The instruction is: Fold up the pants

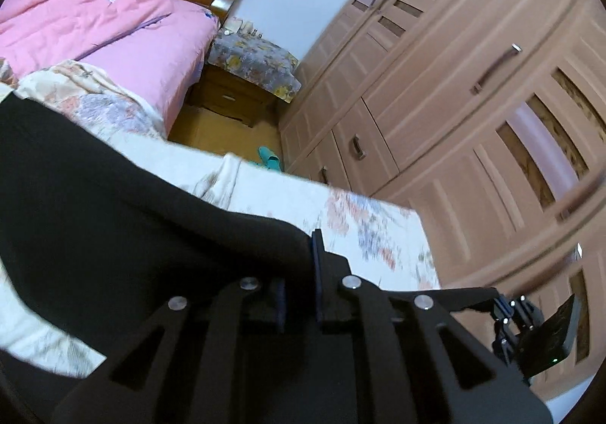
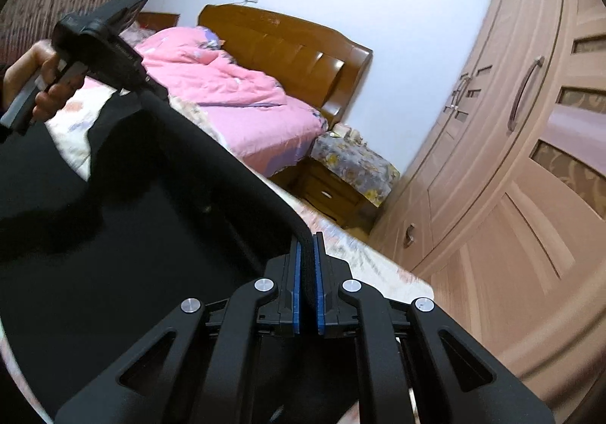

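Pants [image 2: 125, 234] edge in both grippers

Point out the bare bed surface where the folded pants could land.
Free: the floral sheet strip between the black pants and the bed edge facing the wardrobe. Crowded: the pink quilt fills the headboard end, and the pants, pinched by both the left gripper and right gripper, cover the rest.

A pink quilt [image 2: 227, 83] lies heaped on the bed below a wooden headboard [image 2: 288, 41]. Beside it stands a nightstand [image 1: 231, 98] under a floral cloth [image 1: 257, 62], near a tall wardrobe [image 1: 473, 83]. Teal slippers [image 1: 269, 161] sit on the floor.
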The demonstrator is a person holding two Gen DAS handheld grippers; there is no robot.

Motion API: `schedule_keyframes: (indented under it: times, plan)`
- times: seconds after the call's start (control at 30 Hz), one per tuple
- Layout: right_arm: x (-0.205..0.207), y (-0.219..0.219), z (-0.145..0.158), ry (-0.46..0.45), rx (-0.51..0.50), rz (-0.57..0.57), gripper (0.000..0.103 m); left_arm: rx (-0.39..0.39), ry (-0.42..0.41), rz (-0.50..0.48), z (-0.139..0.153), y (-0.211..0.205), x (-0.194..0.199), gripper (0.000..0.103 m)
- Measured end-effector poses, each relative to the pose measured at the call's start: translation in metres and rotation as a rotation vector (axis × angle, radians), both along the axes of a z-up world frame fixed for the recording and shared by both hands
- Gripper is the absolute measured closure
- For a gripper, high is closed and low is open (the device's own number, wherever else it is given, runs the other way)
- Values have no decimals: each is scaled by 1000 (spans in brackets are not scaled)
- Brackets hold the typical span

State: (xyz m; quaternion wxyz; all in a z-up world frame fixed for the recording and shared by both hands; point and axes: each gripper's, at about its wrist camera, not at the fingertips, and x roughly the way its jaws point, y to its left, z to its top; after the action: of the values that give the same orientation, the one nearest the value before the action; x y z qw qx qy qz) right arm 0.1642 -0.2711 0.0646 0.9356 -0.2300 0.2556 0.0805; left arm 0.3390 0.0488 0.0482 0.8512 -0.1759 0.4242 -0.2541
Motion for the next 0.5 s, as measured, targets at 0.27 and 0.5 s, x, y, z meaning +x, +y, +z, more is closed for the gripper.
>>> schedule_keyframes:
  times: [0.27,0.5]
  plan:
    - [-149,43,-65,104,112,63,95,104,-179,10,-41,46,-198,92]
    - [-169,49,-130,249,176,32,88,53,18,72,-146,72,-246,87]
